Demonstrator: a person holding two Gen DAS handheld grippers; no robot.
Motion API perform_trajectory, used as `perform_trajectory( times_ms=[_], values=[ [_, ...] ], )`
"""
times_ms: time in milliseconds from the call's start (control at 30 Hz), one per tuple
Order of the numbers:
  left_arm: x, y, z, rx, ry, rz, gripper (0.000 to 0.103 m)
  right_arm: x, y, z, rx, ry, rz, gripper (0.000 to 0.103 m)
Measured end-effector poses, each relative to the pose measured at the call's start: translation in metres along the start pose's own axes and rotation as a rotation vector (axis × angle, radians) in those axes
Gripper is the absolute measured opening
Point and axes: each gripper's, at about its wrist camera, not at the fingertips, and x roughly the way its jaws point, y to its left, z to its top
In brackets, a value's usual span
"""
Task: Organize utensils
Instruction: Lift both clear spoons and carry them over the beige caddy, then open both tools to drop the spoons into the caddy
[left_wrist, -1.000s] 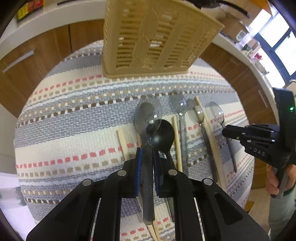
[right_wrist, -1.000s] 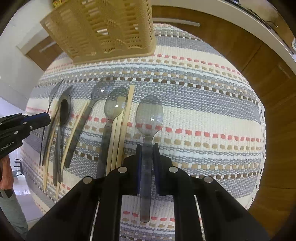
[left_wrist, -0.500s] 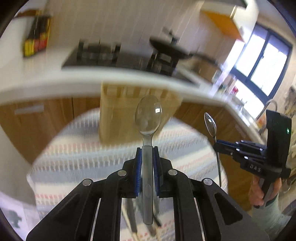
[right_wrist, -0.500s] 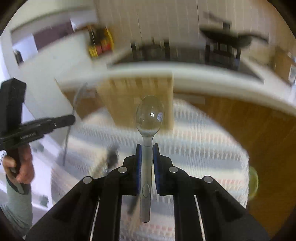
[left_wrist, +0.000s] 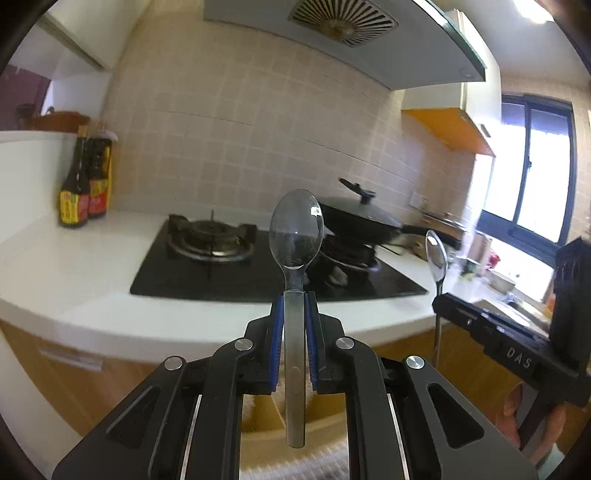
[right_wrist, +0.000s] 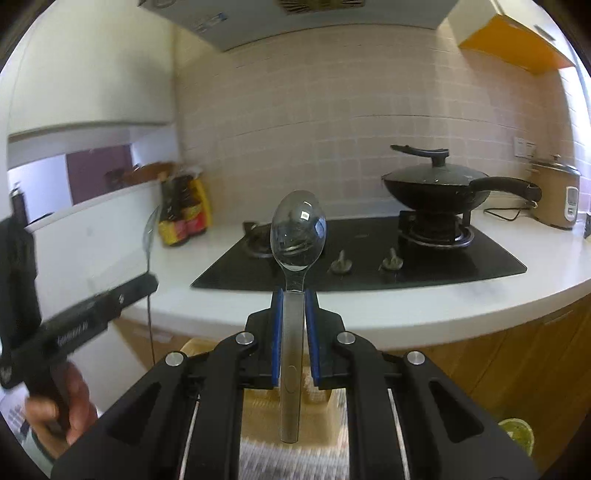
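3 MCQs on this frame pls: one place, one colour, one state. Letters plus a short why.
1. Where is the lidded wok? A on the stove burner B in a sink C on the floor
2. Colour of the pads gripping the left gripper's spoon? A red B blue C green
3. State of the right gripper? A open, empty B shut on a spoon C shut on chopsticks

A: the wok sits on the burner grate.
B: blue strips flank the handle.
B: its jaws clamp a spoon handle.
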Motion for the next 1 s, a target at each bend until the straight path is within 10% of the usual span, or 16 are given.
perform_trajectory(
  times_ms=[533, 1000],
  values=[
    [0.053, 0.018, -0.031, 0.024, -0.049, 0.077, 0.011, 0.069, 0.002, -0.037, -0.031, -0.009, -0.039, 0.011],
    [-0.023, 0.020, -0.033, -0.018, 0.005, 0.002, 0.048, -0.004, 0.000, -0.057, 0.047, 0.117, 0.016, 0.031]
  ],
)
